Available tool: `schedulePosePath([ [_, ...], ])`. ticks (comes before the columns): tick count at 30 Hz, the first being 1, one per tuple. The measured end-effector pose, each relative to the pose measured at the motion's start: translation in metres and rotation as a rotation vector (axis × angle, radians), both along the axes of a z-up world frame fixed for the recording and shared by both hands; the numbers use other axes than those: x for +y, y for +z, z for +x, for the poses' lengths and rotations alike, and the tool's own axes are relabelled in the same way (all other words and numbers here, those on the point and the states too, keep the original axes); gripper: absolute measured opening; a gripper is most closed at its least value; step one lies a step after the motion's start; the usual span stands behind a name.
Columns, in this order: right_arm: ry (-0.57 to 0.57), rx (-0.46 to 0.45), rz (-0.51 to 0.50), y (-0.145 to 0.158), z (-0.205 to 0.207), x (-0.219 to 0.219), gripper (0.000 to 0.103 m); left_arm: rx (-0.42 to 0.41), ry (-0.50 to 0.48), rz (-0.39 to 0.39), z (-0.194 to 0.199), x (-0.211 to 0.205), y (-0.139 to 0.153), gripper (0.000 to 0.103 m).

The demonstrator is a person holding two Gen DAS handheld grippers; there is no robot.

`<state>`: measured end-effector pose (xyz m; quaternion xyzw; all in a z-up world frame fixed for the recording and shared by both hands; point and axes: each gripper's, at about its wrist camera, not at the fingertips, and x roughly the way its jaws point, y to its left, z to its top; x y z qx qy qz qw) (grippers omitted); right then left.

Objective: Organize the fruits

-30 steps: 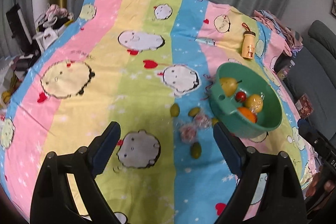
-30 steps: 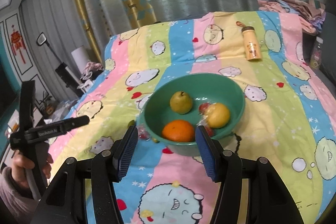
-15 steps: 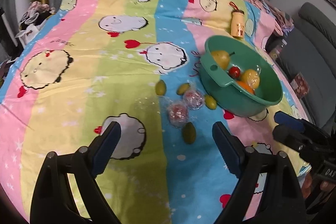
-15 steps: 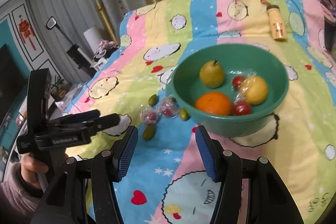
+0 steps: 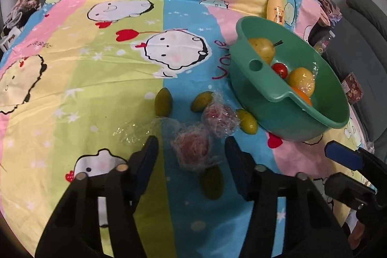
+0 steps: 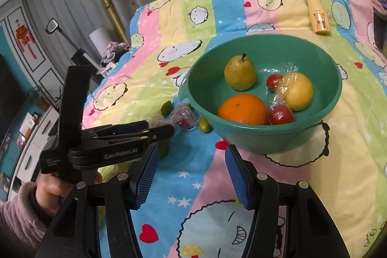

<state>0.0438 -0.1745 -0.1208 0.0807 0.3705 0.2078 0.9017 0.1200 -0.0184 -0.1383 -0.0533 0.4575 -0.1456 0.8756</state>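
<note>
My left gripper (image 5: 191,155) points down at the bedsheet and its jaws are closing. A red fruit in clear wrap (image 5: 193,149) lies between the pads, which do not touch it. A second wrapped red fruit (image 5: 220,117) and several small green fruits (image 5: 163,102) lie around it. Just to the right, the green bowl (image 5: 266,98) holds a pear (image 6: 240,74), an orange (image 6: 243,109), a wrapped yellow fruit (image 6: 298,91) and red ones. In front of the bowl (image 6: 266,40), my right gripper (image 6: 192,169) hangs open with nothing between its fingers.
A yellow bottle (image 5: 275,7) lies on the striped cartoon sheet (image 5: 96,79) behind the bowl. A grey sofa (image 5: 362,23) stands past the bed's right edge. Curtains hang behind the bed, and clutter sits at the far left. A hand in a pink sleeve (image 6: 21,212) holds the left gripper.
The left gripper has come down and forward over the loose fruits, and its jaws have narrowed around one wrapped red fruit. The right gripper has sunk a little toward the bowl's front, opening unchanged.
</note>
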Motion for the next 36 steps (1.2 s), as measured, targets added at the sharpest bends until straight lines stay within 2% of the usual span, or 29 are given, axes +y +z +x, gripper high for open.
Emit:
schedulePosePath([
  [4,0.005,0.012,0.009,-0.004,0.007,0.004,0.058,0.012,-0.017,-0.012,0.006,0.002,-0.006,0.037],
  [6,0.01,0.018,0.015,-0.006,0.009,0.006,0.058,0.013,-0.016,-0.048,0.006,0.008,-0.006,0.029],
  [12,0.028,0.026,0.029,-0.008,0.015,0.019,0.058,0.003,0.015,-0.11,-0.002,0.029,-0.001,0.029],
  [19,0.027,0.029,0.017,-0.015,0.029,0.044,0.058,-0.045,0.065,-0.142,-0.023,0.065,0.016,0.029],
  [26,-0.057,-0.001,-0.059,-0.023,0.052,0.076,0.058,-0.085,0.089,-0.174,-0.037,0.091,0.027,0.029],
  [31,-0.121,0.011,-0.114,-0.033,0.068,0.088,0.058,-0.093,0.09,-0.204,-0.04,0.099,0.029,0.029],
  [33,-0.139,0.012,-0.141,-0.036,0.072,0.092,0.056,-0.095,0.093,-0.216,-0.042,0.101,0.03,0.029],
  [36,-0.155,0.039,-0.137,-0.041,0.077,0.091,0.047,-0.094,0.095,-0.228,-0.043,0.104,0.029,0.029],
])
